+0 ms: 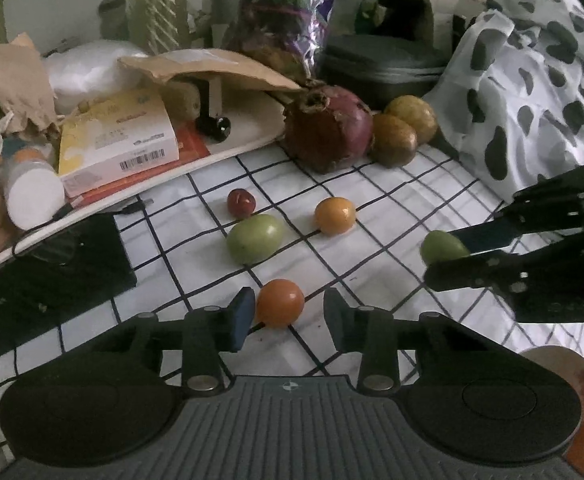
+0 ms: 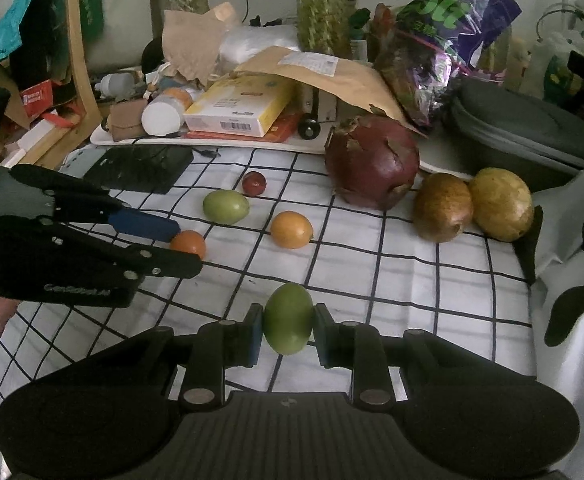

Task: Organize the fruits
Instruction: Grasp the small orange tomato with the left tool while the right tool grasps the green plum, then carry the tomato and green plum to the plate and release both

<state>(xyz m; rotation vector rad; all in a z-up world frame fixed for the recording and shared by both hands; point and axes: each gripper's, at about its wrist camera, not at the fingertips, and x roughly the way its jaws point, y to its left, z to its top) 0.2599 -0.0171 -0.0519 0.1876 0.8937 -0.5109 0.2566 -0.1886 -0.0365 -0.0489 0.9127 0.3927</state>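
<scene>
Left wrist view: your left hand-held gripper [image 1: 287, 316] is spread wide around an orange fruit [image 1: 279, 307] on the checked cloth [image 1: 392, 208]; left pad touching or just beside it, right pad apart. Farther off lie a green fruit [image 1: 255, 238], a small red fruit [image 1: 241, 202] and a yellow-orange fruit [image 1: 335, 215]. At the far edge, a big dark red fruit [image 1: 328, 128] sits w/ two brown-yellow fruits [image 1: 394, 140] just right of it. At right, your right hand-held gripper [image 1: 452, 250] clamps a second green fruit [image 1: 442, 247].

Right wrist view: the right hand-held gripper [image 2: 287, 334] holds that second green fruit [image 2: 288, 318] between both pads, near the cloth's [image 2: 412, 280] near edge. At left, the left hand-held gripper [image 2: 185, 244] brackets the orange fruit [image 2: 188, 243].
</scene>
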